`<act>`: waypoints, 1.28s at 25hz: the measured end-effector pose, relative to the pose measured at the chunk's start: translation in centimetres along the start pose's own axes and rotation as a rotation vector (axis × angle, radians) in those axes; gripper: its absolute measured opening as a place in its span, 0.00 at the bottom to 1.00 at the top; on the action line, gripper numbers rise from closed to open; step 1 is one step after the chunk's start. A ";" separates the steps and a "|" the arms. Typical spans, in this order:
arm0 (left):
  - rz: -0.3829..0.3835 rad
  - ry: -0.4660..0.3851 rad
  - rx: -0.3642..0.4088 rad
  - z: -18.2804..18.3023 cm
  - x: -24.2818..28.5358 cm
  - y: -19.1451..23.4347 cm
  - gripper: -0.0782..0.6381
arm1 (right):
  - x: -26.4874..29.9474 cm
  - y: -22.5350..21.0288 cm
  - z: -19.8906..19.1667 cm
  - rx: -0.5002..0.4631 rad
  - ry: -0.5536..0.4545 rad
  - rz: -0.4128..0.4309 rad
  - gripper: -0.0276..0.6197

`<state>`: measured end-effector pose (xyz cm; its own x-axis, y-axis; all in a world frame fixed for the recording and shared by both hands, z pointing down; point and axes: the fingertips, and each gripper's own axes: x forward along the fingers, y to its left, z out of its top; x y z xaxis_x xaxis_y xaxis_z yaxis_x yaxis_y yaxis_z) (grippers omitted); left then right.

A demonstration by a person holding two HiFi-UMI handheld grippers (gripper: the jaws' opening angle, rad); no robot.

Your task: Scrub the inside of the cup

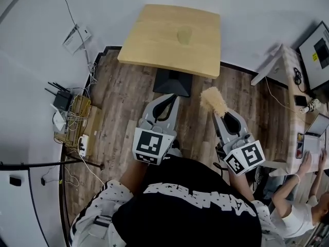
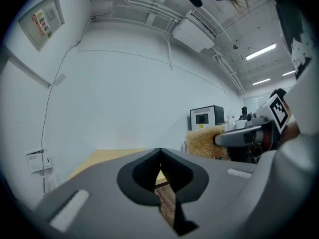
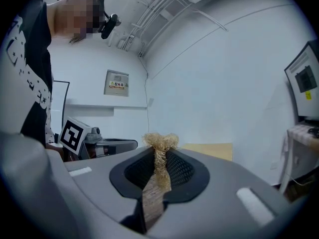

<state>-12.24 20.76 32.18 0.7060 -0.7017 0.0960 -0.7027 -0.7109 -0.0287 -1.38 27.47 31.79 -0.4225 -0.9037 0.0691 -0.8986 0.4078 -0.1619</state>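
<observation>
table [image 1: 169,37]: pale matt wood | floor [image 1: 118,102]: dark wood planks | scrubber [image 1: 213,101]: straw-like fibre — rough, frayed

i make out a black t-shirt [image 1: 190,210] with white block lettering and white sleeves [image 1: 110,195] speckled with black stars.

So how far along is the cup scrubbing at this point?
Done: the right claw is shut on a straw-coloured scrubber. In hand: both claws are held short of the wooden table; the left claw is shut and empty. Left: all the scrubbing; the cup is at best a faint shape on the table.
</observation>
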 end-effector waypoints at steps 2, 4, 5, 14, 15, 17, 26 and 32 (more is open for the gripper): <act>-0.009 -0.001 0.004 0.1 0.4 0.9 0.11 | 1.1 -0.2 0.0 -0.002 0.003 -0.009 0.15; -0.013 0.002 0.005 -0.1 0.8 1.9 0.11 | 2.1 -0.3 0.0 -0.005 0.004 -0.019 0.15; -0.014 0.004 0.002 -0.3 0.9 2.5 0.11 | 2.7 -0.4 -0.1 -0.006 0.005 -0.025 0.15; -0.045 0.006 -0.067 -2.0 2.6 6.3 0.11 | 5.2 -1.2 -0.5 -0.006 0.037 -0.099 0.15; -0.055 0.004 -0.071 -2.1 2.8 6.5 0.11 | 5.3 -1.2 -0.5 -0.009 0.044 -0.109 0.15; -0.070 -0.001 -0.075 -2.1 3.3 6.7 0.11 | 5.6 -1.4 -0.4 -0.014 0.049 -0.123 0.15; -0.123 -0.005 -0.081 -2.2 4.7 6.4 0.11 | 5.9 -2.0 -0.1 -0.018 0.060 -0.160 0.15; -0.140 0.015 -0.090 -3.2 5.4 6.2 0.11 | 5.7 -2.6 -0.1 -0.022 0.053 -0.187 0.15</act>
<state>-13.05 12.69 35.73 0.7965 -0.5950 0.1080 -0.6033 -0.7940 0.0749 -1.49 21.25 32.68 -0.2535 -0.9560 0.1480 -0.9641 0.2371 -0.1196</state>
